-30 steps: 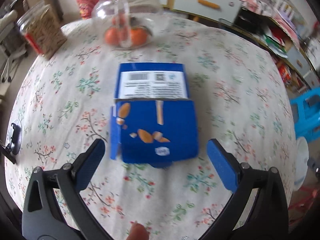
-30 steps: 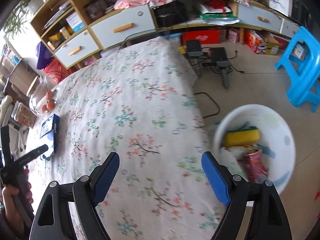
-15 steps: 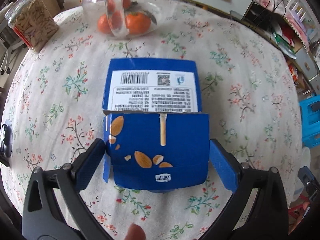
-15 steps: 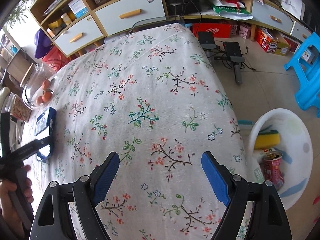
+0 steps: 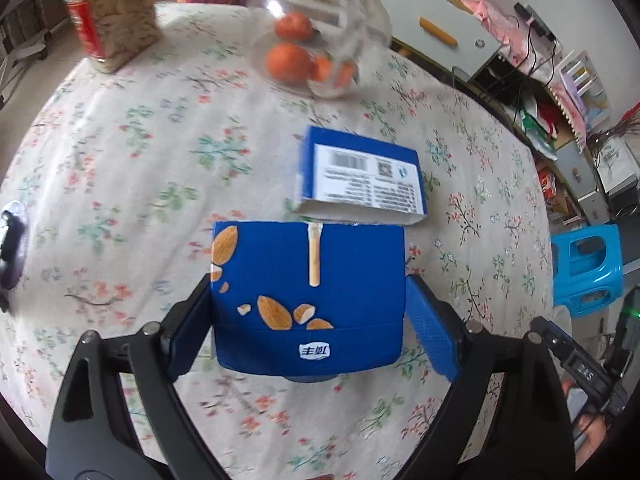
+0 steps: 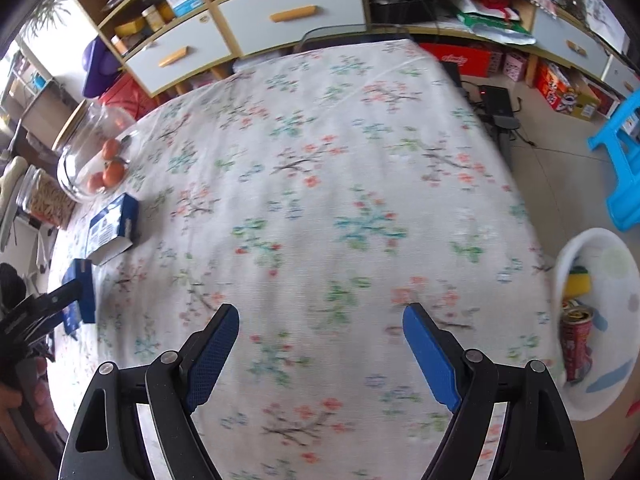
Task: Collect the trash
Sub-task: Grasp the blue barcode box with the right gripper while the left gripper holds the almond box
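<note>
Two blue pieces of a snack carton sit in front of us, and one is already in our grip: the left gripper (image 5: pixel 308 316) is pinching the front carton piece (image 5: pixel 307 294), its blue pads pressed against both side walls. From the right wrist view that piece (image 6: pixel 82 296) looks raised off the floral tablecloth (image 6: pixel 320 184), though the blur there makes it hard to be sure how clear of the cloth it is. The other carton piece (image 5: pixel 360 178), barcode side up, lies on the cloth just beyond, near the glass jar of oranges (image 5: pixel 316 40) and well apart from the white bin (image 6: pixel 596 320).

Down on the floor off the table's right edge, that bin already holds a crushed red can (image 6: pixel 576 344) and a yellow sponge-like item (image 6: pixel 578 282), so we judge the job partly done: one piece in hand to carry over, one more to fetch.

The left tool points level across the table toward the jar. The right gripper (image 6: pixel 320 350) hovers over bare cloth with its fingers spread wide, holding nothing, aimed along the table with the bin off to its right.
</note>
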`<state>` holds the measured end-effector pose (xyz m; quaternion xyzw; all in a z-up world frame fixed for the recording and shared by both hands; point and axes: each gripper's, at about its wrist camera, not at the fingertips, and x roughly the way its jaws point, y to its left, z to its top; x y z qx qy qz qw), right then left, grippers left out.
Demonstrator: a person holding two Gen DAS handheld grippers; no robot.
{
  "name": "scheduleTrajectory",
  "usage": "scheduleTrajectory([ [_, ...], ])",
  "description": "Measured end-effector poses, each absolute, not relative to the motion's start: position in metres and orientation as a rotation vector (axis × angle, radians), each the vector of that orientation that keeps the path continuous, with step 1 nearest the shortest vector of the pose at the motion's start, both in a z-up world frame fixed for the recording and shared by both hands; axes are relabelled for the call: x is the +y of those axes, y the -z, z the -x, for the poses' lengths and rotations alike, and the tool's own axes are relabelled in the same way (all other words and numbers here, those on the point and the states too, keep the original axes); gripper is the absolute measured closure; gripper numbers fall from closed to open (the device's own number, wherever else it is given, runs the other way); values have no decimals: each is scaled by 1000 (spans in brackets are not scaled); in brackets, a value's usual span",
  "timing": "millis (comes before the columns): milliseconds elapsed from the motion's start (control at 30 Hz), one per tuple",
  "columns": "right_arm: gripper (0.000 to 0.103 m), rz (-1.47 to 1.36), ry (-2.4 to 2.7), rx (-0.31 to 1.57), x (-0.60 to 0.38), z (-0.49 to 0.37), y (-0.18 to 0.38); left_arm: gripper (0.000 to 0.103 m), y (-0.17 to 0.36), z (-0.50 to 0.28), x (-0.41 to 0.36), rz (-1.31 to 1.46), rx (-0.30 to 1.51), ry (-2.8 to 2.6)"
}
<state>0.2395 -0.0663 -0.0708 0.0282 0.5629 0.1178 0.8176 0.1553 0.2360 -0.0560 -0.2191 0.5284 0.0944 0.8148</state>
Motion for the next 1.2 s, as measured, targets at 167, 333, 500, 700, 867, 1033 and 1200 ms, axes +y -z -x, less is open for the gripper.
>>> scheduleTrajectory([
  [167,17,-24,-340,1186,-5,-238,62,12,48,-140,255,409,1085,-260],
  [333,14,-2,-442,1191,68,-239,61,12,45,-129,280,395,1064,-313],
  [500,3,-2,-494,1172,125,-248,66,12,44,-114,303,372,1050,-361],
  [700,2,29,-464,1168,165,-261,76,12,49,-99,325,386,1064,-374],
  [867,2,50,-424,1184,178,-273,90,12,49,-99,326,390,1064,-357],
  [1033,3,33,-384,1199,178,-286,103,12,48,-101,327,404,1062,-355],
  [1200,8,32,-388,1190,163,-283,96,12,50,-103,322,403,1068,-348],
])
